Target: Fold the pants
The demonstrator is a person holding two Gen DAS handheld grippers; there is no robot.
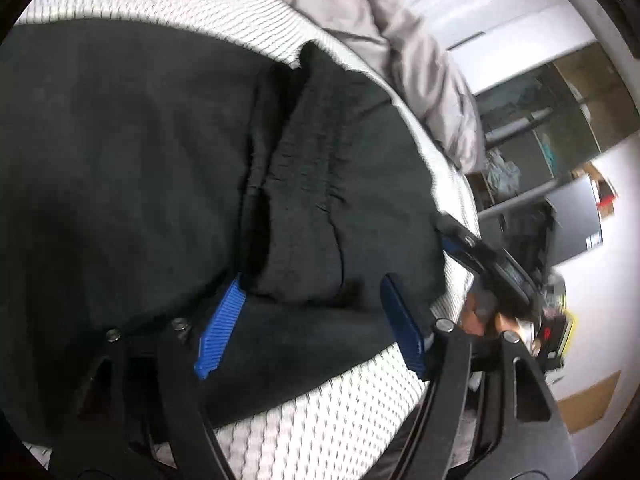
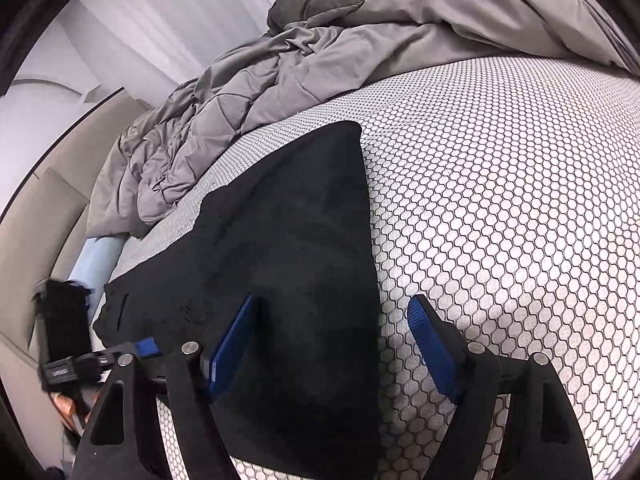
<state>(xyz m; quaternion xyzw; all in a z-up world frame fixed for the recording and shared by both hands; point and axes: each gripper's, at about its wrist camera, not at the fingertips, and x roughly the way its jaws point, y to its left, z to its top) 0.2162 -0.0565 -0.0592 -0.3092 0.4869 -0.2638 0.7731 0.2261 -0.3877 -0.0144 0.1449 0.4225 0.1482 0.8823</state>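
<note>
Honeycomb mattress [image 2: 500, 200] bare beside black pants [image 2: 288, 232] edge

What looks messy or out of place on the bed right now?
The grey comforter is bunched in a crumpled heap at the far side of the mattress. The black pants lie folded over, with one puckered layer sitting askew on top. Nothing looks spilled or damaged.

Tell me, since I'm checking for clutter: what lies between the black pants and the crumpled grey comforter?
Only a bare strip of white honeycomb-patterned mattress separates the black pants from the grey comforter, seen in the right wrist view.
</note>
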